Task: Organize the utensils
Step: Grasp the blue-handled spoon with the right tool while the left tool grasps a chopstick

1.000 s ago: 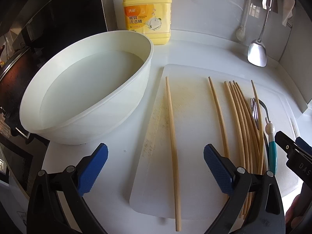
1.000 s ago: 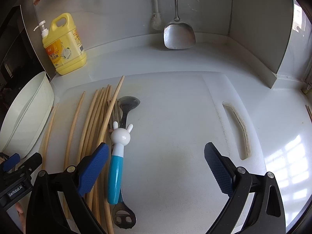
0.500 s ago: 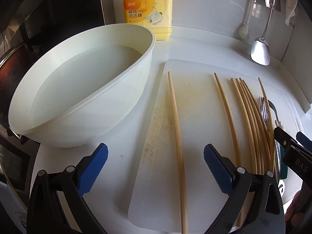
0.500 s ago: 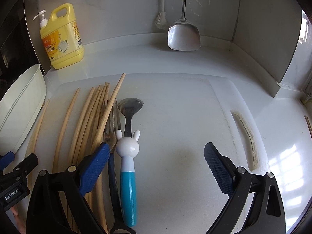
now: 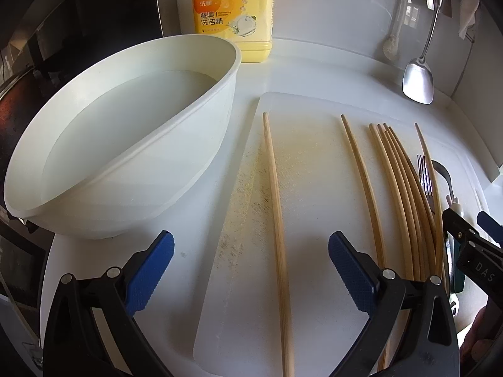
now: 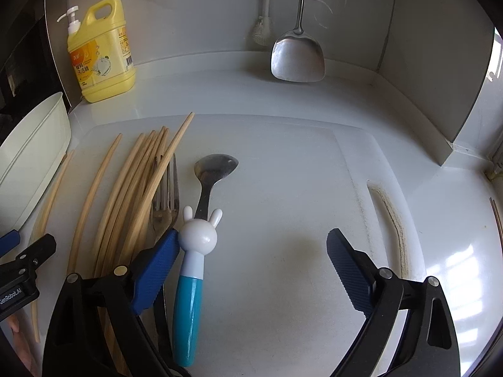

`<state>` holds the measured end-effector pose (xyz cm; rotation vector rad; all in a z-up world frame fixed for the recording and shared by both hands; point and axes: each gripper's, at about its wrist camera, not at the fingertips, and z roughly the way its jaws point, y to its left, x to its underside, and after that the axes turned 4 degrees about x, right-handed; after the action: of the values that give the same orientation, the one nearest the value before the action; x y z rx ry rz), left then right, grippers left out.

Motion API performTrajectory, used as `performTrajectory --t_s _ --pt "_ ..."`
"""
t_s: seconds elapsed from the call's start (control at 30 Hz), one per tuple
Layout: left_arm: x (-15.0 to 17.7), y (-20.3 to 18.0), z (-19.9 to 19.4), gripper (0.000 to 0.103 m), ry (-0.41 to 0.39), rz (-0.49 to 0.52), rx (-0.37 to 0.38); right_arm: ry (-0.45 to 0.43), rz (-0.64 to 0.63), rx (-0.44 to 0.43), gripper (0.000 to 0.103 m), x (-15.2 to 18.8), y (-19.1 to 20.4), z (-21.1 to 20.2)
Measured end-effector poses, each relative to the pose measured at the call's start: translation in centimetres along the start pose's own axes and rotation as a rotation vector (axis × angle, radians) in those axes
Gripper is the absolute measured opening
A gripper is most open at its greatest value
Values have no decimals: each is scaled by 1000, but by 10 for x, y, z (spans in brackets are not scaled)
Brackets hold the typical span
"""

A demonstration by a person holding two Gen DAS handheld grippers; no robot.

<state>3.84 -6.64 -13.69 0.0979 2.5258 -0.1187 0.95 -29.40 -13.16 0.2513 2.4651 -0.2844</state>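
Both the left gripper (image 5: 251, 265) and right gripper (image 6: 253, 264) hang spread and empty over the cutting board (image 6: 283, 172). The chopsticks (image 6: 132, 188), fork (image 6: 165, 188) and rabbit-handled spoon (image 6: 201, 229) lie overlapped at the board's left. Closing the right gripper there risks pinching several utensils together or flicking a chopstick off the board.

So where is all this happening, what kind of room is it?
Most likely a home kitchen counter: a dish soap bottle stands by the wall, a metal spatula hangs above the counter, and chopsticks lie on a white cutting board.
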Motion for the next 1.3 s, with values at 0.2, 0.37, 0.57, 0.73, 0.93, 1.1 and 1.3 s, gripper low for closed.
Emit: performTrajectory --t_s 0.2,0.37,0.57,0.73,0.93,1.1,1.3 --pt "-4 -4 4 97 -5 -11 15 -15 0 -38 80 1 1 0" --pt "-6 -7 5 87 -8 -16 57 -39 -21 -51 61 0 4 -3" --pt "-5 -12 3 77 -17 -10 59 -64 -53 -55 43 4 10 -8" --pt "-8 -10 2 66 -20 -26 36 -74 -63 -67 37 6 11 -9" --pt "-4 -22 -3 51 -64 39 -14 -74 -63 -73 37 8 11 -9" --pt "-6 -28 -4 35 -64 60 8 -75 -65 -76 36 9 11 -11" --pt "-7 -38 -3 10 -62 96 31 -76 -67 -76 36 10 11 -10"
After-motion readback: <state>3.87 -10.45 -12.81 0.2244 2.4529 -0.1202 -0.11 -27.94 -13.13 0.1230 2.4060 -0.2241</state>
